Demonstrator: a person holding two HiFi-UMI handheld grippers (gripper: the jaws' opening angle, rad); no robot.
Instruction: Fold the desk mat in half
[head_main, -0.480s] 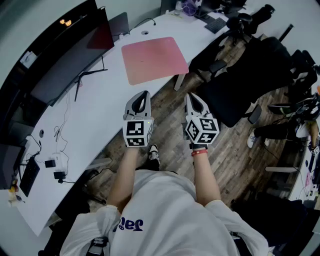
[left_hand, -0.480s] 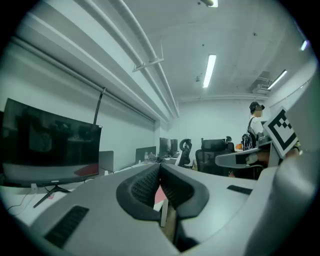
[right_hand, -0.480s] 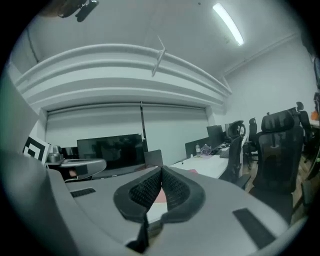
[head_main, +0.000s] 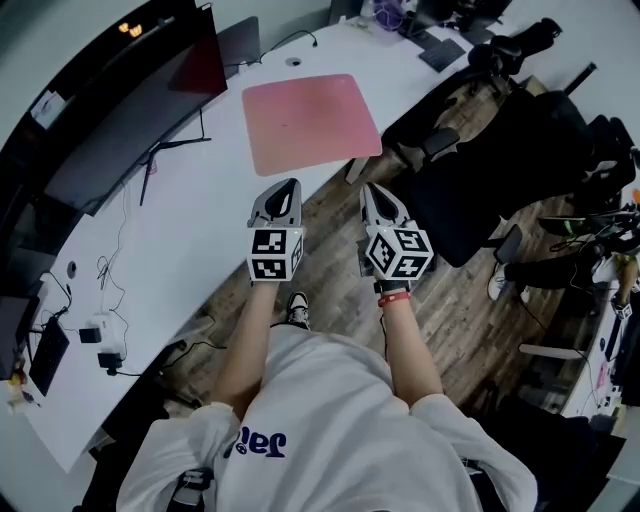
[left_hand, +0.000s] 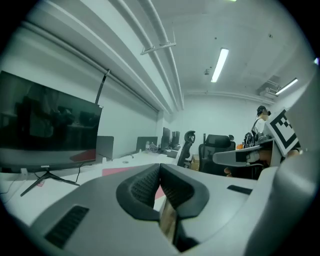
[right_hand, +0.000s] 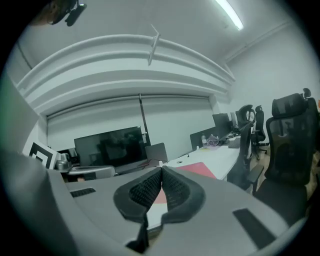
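left gripper (head_main: 287, 186), right gripper (head_main: 369, 189) edged toward desk (head_main: 200, 235) | jaws together, empty | desk mat (head_main: 310, 122) flat ahead, untouched

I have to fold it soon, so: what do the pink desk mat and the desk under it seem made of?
The desk mat is probably soft leatherette or a rubbery sheet: matte pink, thin, lying flat, with rounded corners. The desk is likely laminated board: smooth, plain white, with a crisp curved edge.
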